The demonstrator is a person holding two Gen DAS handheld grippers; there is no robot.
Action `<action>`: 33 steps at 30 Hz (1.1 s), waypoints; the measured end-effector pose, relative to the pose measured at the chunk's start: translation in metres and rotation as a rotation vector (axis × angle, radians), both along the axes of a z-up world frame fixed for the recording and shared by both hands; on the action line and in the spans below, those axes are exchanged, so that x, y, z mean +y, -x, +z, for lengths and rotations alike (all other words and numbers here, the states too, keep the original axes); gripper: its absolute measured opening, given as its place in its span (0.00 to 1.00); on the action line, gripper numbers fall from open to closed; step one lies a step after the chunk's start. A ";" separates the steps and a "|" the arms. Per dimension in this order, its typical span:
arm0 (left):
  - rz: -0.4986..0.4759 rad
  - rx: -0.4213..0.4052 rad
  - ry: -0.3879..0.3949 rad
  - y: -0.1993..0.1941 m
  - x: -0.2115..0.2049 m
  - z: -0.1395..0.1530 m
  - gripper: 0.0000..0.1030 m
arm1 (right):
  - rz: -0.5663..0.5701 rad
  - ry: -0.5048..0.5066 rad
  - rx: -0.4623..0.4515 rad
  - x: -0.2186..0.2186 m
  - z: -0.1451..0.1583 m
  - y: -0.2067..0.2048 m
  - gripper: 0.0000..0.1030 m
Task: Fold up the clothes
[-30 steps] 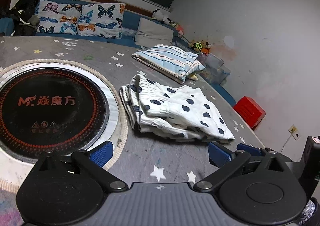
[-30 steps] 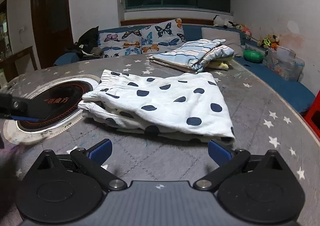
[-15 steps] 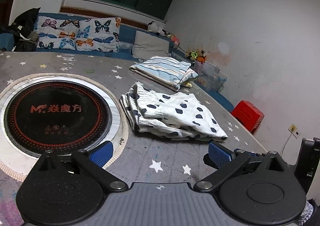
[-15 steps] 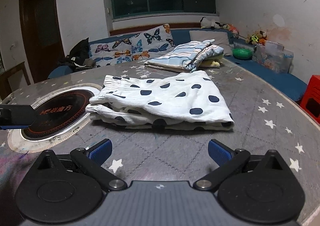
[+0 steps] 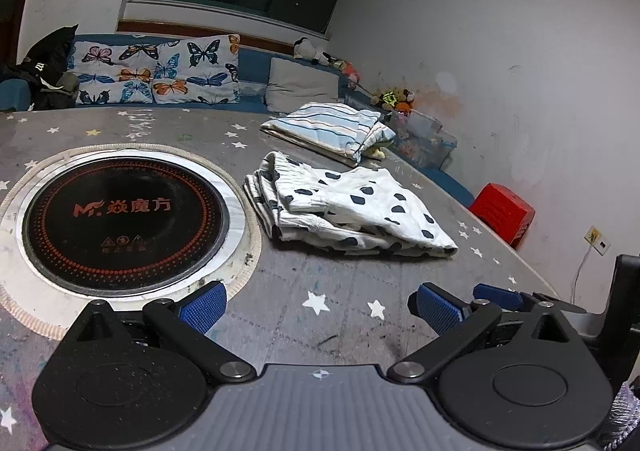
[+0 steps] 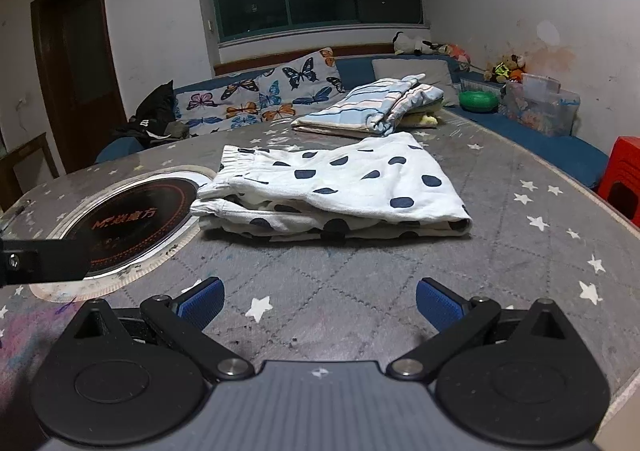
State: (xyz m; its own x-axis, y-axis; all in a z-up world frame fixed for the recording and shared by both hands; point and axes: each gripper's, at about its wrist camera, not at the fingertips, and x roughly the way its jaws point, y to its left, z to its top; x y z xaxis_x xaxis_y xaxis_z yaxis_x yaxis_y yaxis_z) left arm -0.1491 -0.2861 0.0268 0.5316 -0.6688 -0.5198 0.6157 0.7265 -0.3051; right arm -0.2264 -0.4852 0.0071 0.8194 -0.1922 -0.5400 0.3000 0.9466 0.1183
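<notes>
On a grey star-print table (image 5: pixel 320 275), folded white shorts (image 5: pixel 344 211) with dark dots lie just right of a round black cooktop (image 5: pixel 120 219). Beyond them sits a folded striped cloth (image 5: pixel 328 127). Near the table's front edge, the left gripper (image 5: pixel 320 303) and right gripper (image 6: pixel 320 301) both hover with blue-padded fingers spread wide, holding nothing, well short of the shorts. A butterfly-print cushion (image 6: pixel 260 95) lines the sofa behind.
</notes>
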 end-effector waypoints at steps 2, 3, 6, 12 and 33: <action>0.005 -0.002 -0.006 0.002 0.001 0.000 1.00 | 0.002 0.000 -0.003 0.002 0.001 0.001 1.00; 0.007 -0.004 -0.008 0.004 0.002 0.000 1.00 | 0.004 0.001 -0.005 0.003 0.002 0.003 1.00; 0.012 -0.004 -0.012 0.007 0.003 0.000 1.00 | -0.001 0.005 -0.009 0.006 0.002 0.005 1.00; 0.016 -0.002 -0.030 0.012 0.003 -0.003 1.00 | -0.004 -0.001 -0.007 0.009 0.000 0.009 1.00; 0.015 0.010 -0.075 0.015 -0.007 -0.010 1.00 | -0.011 -0.018 -0.016 0.007 -0.002 0.014 1.00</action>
